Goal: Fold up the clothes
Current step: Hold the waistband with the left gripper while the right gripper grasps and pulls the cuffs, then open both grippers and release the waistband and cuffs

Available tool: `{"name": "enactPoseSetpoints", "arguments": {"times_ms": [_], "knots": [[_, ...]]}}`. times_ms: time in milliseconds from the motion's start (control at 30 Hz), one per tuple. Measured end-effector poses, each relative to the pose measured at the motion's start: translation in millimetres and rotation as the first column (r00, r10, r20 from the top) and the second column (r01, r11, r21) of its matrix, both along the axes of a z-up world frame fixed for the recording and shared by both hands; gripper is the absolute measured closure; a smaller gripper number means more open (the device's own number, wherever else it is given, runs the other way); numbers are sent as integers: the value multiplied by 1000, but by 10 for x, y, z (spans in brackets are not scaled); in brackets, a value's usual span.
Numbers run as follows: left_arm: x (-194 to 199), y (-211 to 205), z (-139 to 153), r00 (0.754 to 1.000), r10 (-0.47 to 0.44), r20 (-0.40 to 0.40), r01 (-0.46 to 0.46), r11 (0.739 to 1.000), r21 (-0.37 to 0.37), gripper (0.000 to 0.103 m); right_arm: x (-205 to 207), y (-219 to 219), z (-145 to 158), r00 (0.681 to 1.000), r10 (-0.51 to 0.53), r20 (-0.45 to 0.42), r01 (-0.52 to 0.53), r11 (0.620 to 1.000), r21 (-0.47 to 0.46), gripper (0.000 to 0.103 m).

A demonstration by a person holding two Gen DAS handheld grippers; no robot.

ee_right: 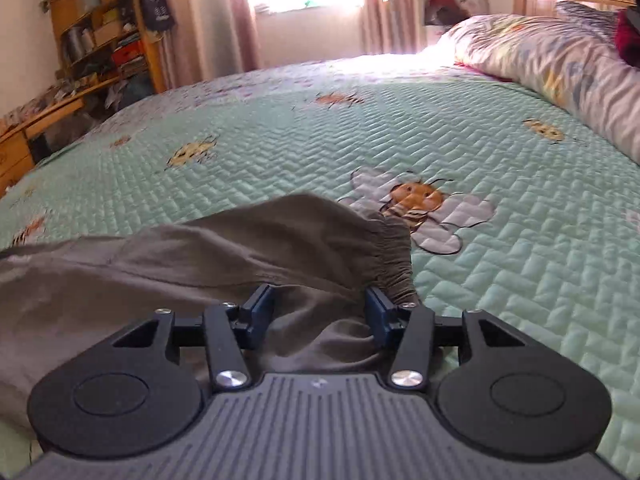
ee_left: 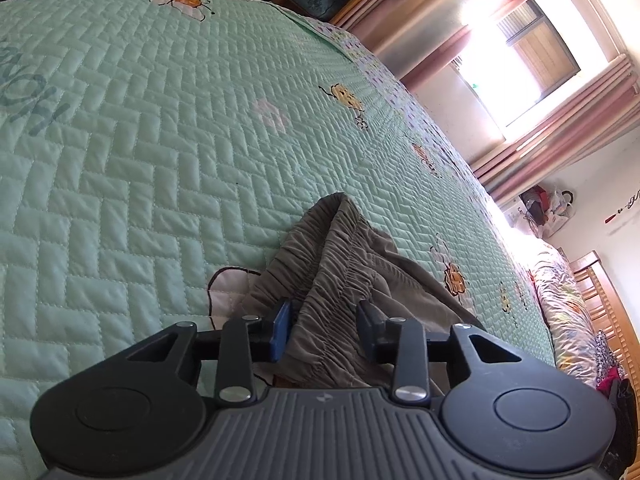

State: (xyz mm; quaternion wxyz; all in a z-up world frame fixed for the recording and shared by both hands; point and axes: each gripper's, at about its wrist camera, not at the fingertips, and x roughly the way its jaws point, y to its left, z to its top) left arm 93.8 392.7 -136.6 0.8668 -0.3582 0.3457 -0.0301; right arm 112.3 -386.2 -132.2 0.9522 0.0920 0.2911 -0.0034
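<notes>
Left gripper: jaws apart, the elastic waistband of the grey-brown trousers lying between them, pads not pressing. Right gripper: jaws apart over the trousers' plain cloth beside the gathered band. Trousers lie bunched on the green quilted bedspread. Risk: closing now pinches several layers, or quilt too, dragging the fold askew.

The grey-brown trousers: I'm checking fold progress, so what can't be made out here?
- Left wrist view: the trousers run behind the left tongs, lower part hidden.
- Right wrist view: the legs leave the left edge, and the right tongs cover the near cloth.
- Motion blur softens the background shelves.
</notes>
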Motion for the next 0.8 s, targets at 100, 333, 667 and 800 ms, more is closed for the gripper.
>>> {"name": "enactPoseSetpoints", "arguments": {"times_ms": [100, 333, 667, 800], "knots": [[-22, 64, -9, 1000, 12, 2, -12, 1000, -19, 68, -248, 206, 129, 996, -8, 90, 11, 999, -33, 45], [-372, -150, 407, 972, -55, 227, 55, 998, 6, 57, -476, 746, 124, 989, 55, 139, -56, 998, 3, 31], [-226, -384, 502, 956, -152, 249, 134, 987, 87, 45, -619, 872, -183, 995, -26, 98, 10, 988, 157, 31], [135, -565, 509, 965, -218, 149, 188, 963, 194, 42, -649, 884, -226, 995, -34, 97, 16, 983, 180, 31]]}}
